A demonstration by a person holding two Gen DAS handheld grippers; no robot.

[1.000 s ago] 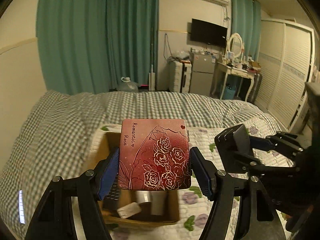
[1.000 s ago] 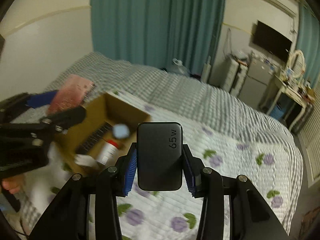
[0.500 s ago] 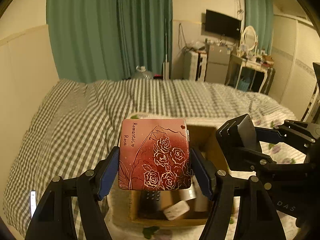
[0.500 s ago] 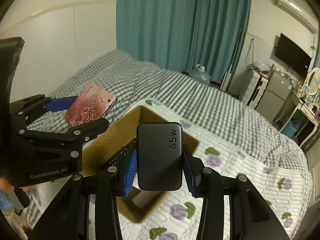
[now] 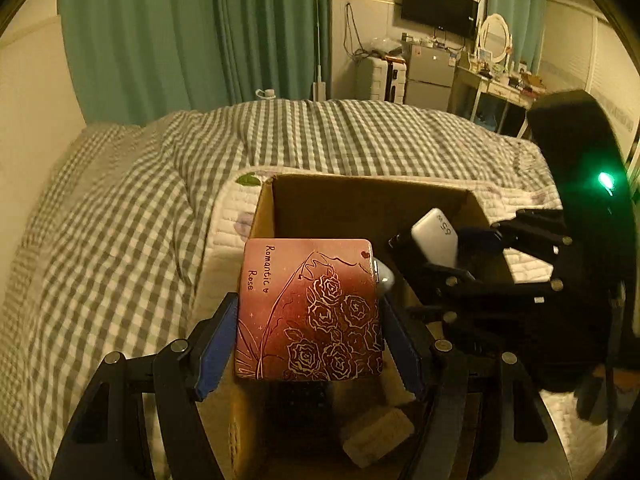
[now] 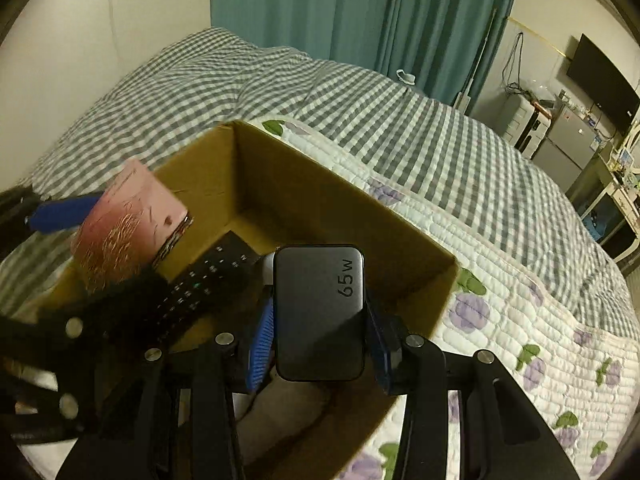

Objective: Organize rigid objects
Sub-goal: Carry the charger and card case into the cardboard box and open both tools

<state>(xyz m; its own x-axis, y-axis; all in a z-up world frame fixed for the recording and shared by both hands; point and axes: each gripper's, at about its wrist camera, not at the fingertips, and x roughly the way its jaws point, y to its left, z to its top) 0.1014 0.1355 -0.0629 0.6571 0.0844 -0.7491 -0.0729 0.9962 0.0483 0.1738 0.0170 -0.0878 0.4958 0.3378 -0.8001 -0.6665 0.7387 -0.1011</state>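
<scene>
My left gripper [image 5: 308, 332] is shut on a flat pink tin with rose drawings [image 5: 308, 308], held over the near end of an open cardboard box [image 5: 360, 188]. My right gripper [image 6: 318, 320] is shut on a dark grey 65 W charger [image 6: 320, 312], held over the same box [image 6: 340, 196]. The charger also shows in the left wrist view [image 5: 434, 236], and the pink tin in the right wrist view [image 6: 124, 220]. Inside the box lie a black remote [image 6: 208, 276] and a small white block [image 5: 376, 436].
The box sits on a white quilt with purple flowers [image 6: 520, 300] over a grey checked bedspread [image 5: 120, 220]. Teal curtains [image 5: 200, 32], a wall television [image 5: 440, 6] and a cluttered dressing table [image 5: 500, 80] stand beyond the bed.
Both grippers have moved in over the open box and lower, each still holding its object. The box now fills more of both views.
</scene>
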